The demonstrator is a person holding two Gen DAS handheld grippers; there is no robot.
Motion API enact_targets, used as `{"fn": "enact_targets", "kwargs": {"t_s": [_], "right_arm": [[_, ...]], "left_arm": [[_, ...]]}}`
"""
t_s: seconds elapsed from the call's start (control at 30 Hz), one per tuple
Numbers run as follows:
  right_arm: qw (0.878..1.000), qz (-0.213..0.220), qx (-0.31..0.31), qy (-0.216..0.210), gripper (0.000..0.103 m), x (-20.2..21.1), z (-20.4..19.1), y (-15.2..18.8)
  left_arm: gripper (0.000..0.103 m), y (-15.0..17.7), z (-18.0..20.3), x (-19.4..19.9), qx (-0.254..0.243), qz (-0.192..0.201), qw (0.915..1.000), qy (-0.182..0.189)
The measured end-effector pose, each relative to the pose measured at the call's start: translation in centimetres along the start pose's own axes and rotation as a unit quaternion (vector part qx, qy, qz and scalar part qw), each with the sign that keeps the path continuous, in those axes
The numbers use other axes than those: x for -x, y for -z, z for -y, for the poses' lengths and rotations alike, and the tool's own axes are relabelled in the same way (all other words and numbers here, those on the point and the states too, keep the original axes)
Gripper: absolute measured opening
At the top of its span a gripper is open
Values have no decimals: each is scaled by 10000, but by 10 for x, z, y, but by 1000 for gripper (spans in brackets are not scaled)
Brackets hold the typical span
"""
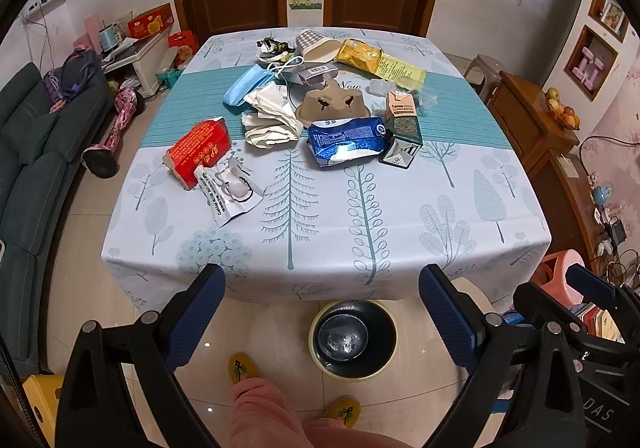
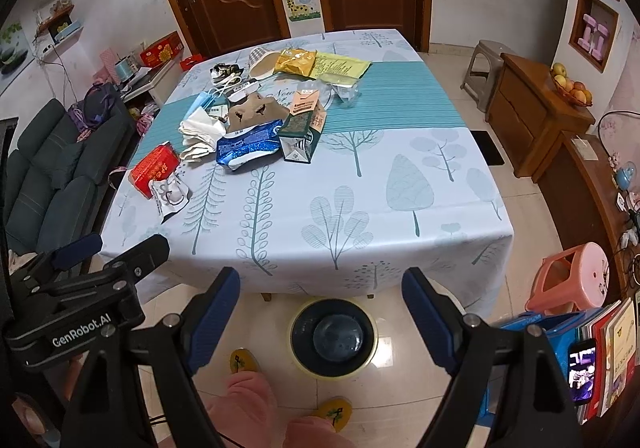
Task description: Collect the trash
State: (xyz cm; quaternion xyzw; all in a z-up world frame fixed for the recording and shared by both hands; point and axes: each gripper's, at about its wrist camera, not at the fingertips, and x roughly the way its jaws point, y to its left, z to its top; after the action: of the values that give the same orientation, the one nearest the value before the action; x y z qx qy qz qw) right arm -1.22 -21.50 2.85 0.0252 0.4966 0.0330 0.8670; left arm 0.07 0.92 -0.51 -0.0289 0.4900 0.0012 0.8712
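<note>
While nothing is held, the scene stands like this:
Left gripper (image 1: pixel 322 312): fingers spread wide, empty, above the floor before the table (image 1: pixel 400 240).
Right gripper (image 2: pixel 320 312): also spread wide, empty, beside the left one.
Bin (image 1: pixel 352 342): on the floor, seen between both pairs of fingers, just below the tips.
Trash: red box (image 1: pixel 199 150), blue wrapper (image 1: pixel 346 140), mask (image 1: pixel 248 84), yellow bag (image 1: pixel 362 56), all on the table well beyond the fingertips.

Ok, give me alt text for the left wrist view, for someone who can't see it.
Open left tongs hang empty before a table in a tree-print cloth, with trash piled at its far middle: a red packet, a blue wrapper, a yellow bag. A dark bin stands on the floor below.
</note>
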Motion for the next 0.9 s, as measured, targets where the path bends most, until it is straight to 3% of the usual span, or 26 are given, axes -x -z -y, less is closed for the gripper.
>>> {"fn": "enact_targets", "kwargs": {"t_s": [0.53, 0.9], "right_arm": [[10000, -6, -19, -32, 82, 0, 9, -1], [10000, 5, 31, -55, 81, -1, -12, 5]], "left_arm": [[97, 1, -2, 0, 0, -9, 10000, -14], [97, 1, -2, 0, 1, -9, 10000, -21]]}}
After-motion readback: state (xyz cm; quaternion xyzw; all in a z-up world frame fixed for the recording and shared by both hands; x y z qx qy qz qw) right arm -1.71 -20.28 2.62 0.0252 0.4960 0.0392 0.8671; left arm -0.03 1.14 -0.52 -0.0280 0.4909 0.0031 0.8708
